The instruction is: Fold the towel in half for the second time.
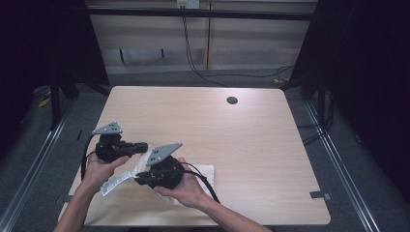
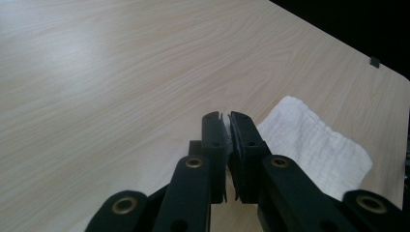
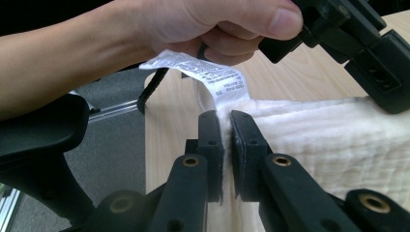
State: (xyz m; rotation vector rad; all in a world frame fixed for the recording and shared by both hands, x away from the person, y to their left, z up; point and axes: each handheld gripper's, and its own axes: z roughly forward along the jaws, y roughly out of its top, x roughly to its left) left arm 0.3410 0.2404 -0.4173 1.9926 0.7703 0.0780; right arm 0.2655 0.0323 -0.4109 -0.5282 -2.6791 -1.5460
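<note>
- Cloth (image 1: 205, 172): a white textured cloth lies on the near-left part of the wooden table (image 1: 251, 145), partly under the two hands; its free end stretches away to the person's right, so its long axis seems to run roughly left to right along the near edge.
- Label (image 1: 116, 181): a printed white care label hangs from the cloth's left end, beside the left hand (image 1: 99, 169).
- Left gripper (image 2: 225, 126): jaws nearly together, with a thin sliver of white pinched between the tips; it appears to hold an edge of the cloth, whose loose part lies on the table just beyond and to one side in the left gripper view.
- Right gripper (image 3: 226, 126): jaws closed to a narrow slit on the cloth's edge, right where the label is sewn in; the label stands up just past the tips.
- Relation of the two grips: both sit at the same left end of the cloth, close to each other, the right hand (image 1: 186, 191) nearer the person.
- Judgement: any spreading or folding would turn on drawing the two grips apart along that edge, with the free end trailing to the right.
</note>
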